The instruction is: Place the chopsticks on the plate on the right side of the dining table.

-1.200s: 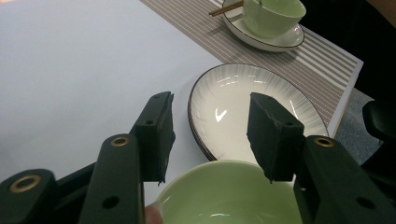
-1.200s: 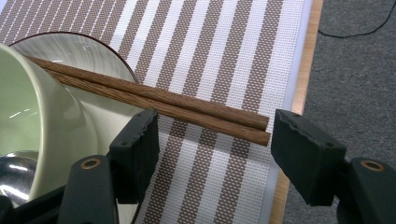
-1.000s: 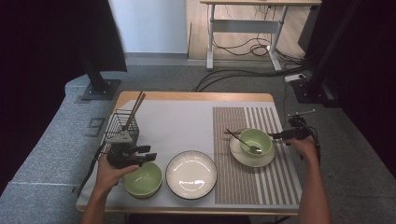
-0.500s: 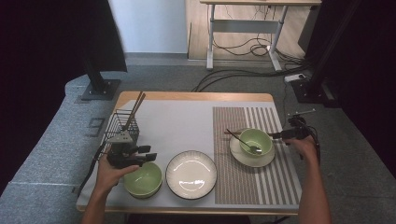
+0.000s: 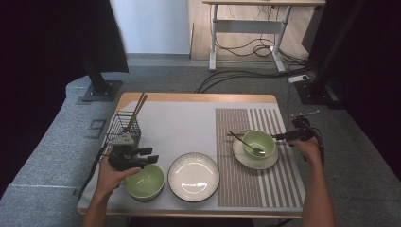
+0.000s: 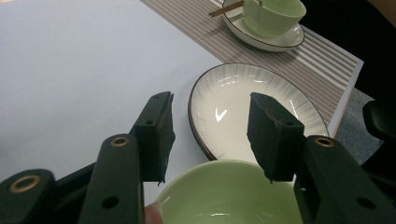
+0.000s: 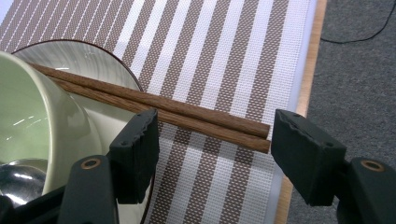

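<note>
In the left gripper view my left gripper (image 6: 212,135) is open, its jaws poised over the far rim of a pale green bowl (image 6: 233,200); beyond it lies a white ribbed plate (image 6: 252,116). From above, that gripper (image 5: 151,156) sits at the front left by this bowl (image 5: 144,182). My right gripper (image 7: 215,158) is open, and the ends of two brown chopsticks (image 7: 159,108) lie between its jaws untouched, resting on a saucer (image 7: 93,58) and the striped mat (image 7: 224,56). A second green bowl (image 7: 28,116) holds a metal spoon (image 7: 16,184).
A black wire basket (image 5: 124,130) with more chopsticks stands at the left rear of the white mat (image 5: 179,127). The white plate (image 5: 194,176) sits front centre. The table's right edge (image 7: 306,93) runs close beside my right gripper (image 5: 280,137).
</note>
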Action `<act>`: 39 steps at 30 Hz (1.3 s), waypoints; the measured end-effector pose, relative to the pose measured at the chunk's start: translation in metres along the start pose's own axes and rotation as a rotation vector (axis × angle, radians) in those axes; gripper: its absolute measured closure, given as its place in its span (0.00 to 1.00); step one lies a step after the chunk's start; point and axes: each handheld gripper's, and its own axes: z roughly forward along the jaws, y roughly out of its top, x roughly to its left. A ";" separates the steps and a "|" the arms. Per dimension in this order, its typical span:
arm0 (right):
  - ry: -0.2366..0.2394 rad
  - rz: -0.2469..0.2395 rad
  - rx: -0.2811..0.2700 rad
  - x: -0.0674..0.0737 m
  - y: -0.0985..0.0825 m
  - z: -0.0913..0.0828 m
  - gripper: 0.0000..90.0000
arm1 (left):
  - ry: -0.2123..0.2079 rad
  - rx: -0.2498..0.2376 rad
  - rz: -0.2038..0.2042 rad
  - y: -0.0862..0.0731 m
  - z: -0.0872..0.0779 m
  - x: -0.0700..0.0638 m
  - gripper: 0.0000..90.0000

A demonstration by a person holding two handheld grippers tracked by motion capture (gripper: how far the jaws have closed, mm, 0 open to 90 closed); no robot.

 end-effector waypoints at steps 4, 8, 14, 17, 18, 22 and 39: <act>-0.006 0.002 -0.013 -0.001 -0.001 -0.004 0.36 | -0.001 -0.001 0.000 0.000 0.000 0.000 0.56; -0.010 -0.001 -0.021 -0.002 -0.002 -0.007 0.36 | -0.002 -0.001 0.000 0.000 0.000 0.000 0.56; -0.005 -0.002 -0.028 -0.001 -0.007 -0.010 0.36 | -0.002 0.000 0.002 0.000 0.001 -0.001 0.56; -0.003 -0.004 -0.030 0.000 -0.008 -0.011 0.36 | -0.003 0.001 0.003 0.000 0.001 -0.001 0.56; -0.002 -0.007 -0.030 0.000 -0.009 -0.011 0.36 | -0.002 0.000 0.003 0.000 0.001 -0.001 0.56; -0.001 -0.009 -0.037 0.001 -0.010 -0.013 0.36 | -0.003 0.000 0.002 0.000 0.000 -0.001 0.56; 0.016 -0.035 -0.057 0.008 -0.029 -0.023 0.36 | -0.004 -0.005 0.001 0.000 -0.002 -0.001 0.56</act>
